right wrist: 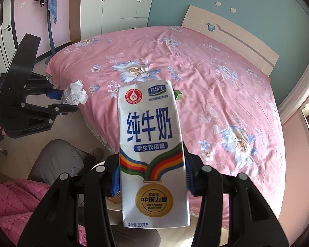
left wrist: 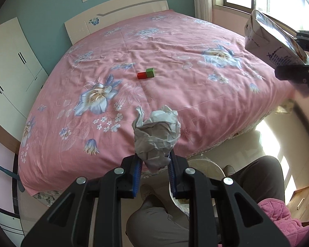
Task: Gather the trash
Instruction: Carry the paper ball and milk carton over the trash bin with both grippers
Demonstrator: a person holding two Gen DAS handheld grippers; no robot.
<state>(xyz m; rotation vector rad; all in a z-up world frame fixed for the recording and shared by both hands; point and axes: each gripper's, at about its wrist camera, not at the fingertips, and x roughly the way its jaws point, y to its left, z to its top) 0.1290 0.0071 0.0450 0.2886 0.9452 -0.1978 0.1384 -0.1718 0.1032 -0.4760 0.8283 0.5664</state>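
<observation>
Pink floral bedding covers the bed, which fills most of both views; a white wardrobe stands off its left side and a window off its right. Two small blocks, red and green, sit touching near the middle of the bed.

Off the bed's near edge, the left gripper has its fingers pinching a paper ball at its lower end, so most of the wad stands free above the pads. Crumpled paper is very light and soft; it squashes under pressure, so a hold through its bulk is probably safer than one on a loose flap.

To the right, the right gripper has its fingers pressed against the two narrow sides of a milk carton, about halfway up, with the printed face toward the camera. The carton looks light and probably empty, with thin walls that dent and a smooth coating that may slip, so the narrow sides suit the grip.

Below both grippers, between the person's legs, a round bin with a clear liner shows in part, just beside the bed's near edge.
</observation>
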